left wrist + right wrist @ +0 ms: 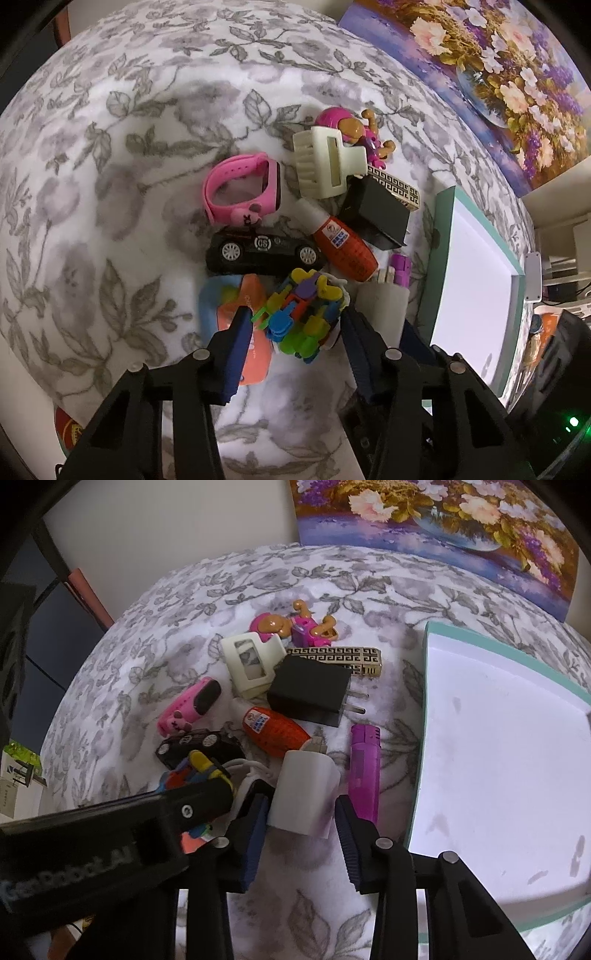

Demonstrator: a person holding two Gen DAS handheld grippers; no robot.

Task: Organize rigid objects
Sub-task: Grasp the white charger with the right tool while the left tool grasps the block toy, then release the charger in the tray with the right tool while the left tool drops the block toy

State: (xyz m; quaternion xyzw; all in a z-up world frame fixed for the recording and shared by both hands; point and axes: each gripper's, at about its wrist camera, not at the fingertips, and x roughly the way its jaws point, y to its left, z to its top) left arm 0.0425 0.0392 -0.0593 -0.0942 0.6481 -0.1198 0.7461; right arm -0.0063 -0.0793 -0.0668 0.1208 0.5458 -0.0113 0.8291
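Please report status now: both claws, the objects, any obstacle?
Left claw open around colorful clip bundle. Right claw open around white charger. Box empty. Pile crowded.

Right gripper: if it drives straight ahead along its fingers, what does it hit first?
Most likely the white charger block: it already sits between the open fingers of the right gripper. Beyond it lies the orange bottle. How close the pads are is unclear.
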